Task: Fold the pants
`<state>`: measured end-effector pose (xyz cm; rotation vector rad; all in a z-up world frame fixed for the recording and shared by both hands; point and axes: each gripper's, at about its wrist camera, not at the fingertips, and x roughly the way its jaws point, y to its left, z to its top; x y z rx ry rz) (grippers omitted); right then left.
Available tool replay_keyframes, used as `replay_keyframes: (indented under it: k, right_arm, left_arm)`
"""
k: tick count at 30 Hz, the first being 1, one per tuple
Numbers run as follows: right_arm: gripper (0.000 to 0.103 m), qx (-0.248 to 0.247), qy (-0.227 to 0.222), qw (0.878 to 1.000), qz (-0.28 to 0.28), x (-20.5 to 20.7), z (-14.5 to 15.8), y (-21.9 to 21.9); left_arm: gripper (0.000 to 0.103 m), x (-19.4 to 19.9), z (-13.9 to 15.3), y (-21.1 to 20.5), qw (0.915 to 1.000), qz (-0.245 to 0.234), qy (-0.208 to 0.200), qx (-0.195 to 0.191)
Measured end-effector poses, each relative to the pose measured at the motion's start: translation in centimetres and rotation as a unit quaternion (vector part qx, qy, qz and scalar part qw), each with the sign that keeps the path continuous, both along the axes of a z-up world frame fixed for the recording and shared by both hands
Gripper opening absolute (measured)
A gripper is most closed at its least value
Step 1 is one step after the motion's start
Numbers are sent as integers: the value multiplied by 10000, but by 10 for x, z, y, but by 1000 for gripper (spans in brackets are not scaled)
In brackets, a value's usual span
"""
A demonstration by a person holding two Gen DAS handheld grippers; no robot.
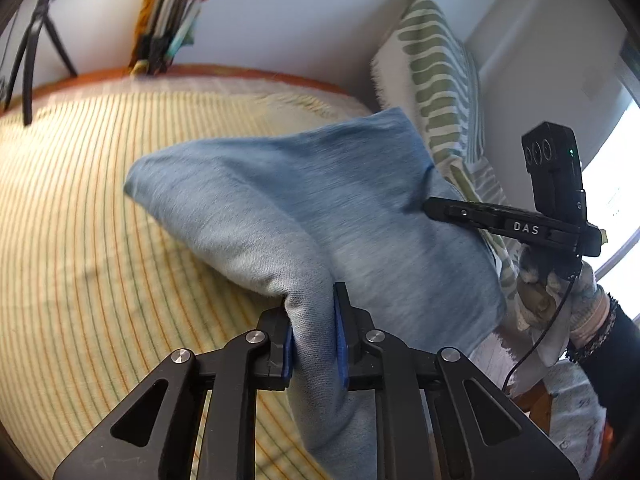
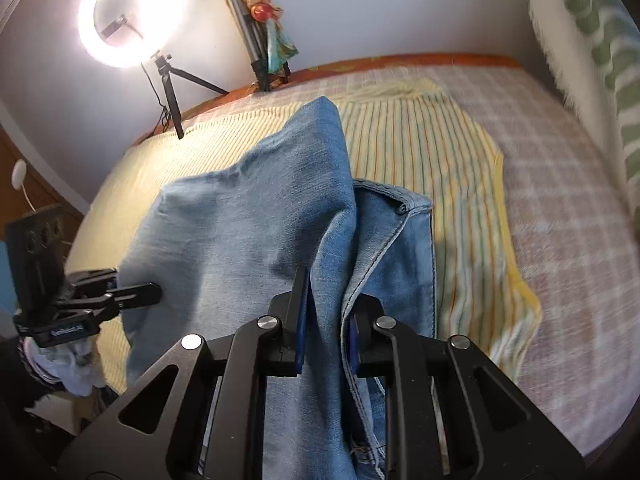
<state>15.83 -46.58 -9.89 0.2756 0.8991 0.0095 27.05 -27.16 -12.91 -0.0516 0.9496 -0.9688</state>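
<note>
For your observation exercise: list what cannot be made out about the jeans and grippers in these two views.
- Jeans legs and hems: both views, bunched folds and lower edge hide them.
- Right gripper tips: left view, buried in denim.
- Left gripper tips: right view, same.
- Striped cushion: right view, blurred, cut off.

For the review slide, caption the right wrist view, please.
Right gripper clamps bunched blue jeans above a striped bedcover; left gripper pinches their far edge.

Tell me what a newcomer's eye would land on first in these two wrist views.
First, the faded blue denim pants, bunched mid-frame above the yellow striped bedspread. The left gripper and the right gripper each pinch a fold of the denim. Next, the glowing white ring light on its black tripod, by the wall at the bed's far edge.
</note>
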Motion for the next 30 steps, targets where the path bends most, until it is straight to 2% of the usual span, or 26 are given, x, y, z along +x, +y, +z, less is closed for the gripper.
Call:
replay_keyframes:
  k: [7,11,17,19,22,25,28,30]
  right_arm:
    - [16,-201,-199,9995,119,-11,39,18]
    - [16,-215,-494,9985,108,-21,65,20]
    - [14,-428,-864,9953,-53,-10,101,7]
    - [8,-377,-981,9944,-98,-1,110,-2]
    - [8,-490,-1097,9927,-88,21,118,-13]
    - [7,-428,-1011,9939,-132,52,109,-33]
    - [7,-584,-922,9937,-246,87,98,-47]
    - [7,-521,-897,9941,-329,105,94,-58]
  left_arm:
    - [13,-8,26,2,9996,-164,-133,-210]
    - [13,-7,46,-2,9984,-270,-282,-406]
    - [13,15,77,-25,9959,-370,-634,-535]
    - [13,28,85,-36,9949,-395,-745,-562]
    - [13,48,92,-51,9937,-452,-828,-611]
    - [13,72,90,-75,9933,-479,-852,-621]
    - [13,101,86,-104,9936,-465,-958,-379]
    - [13,115,85,-114,9937,-469,-960,-332]
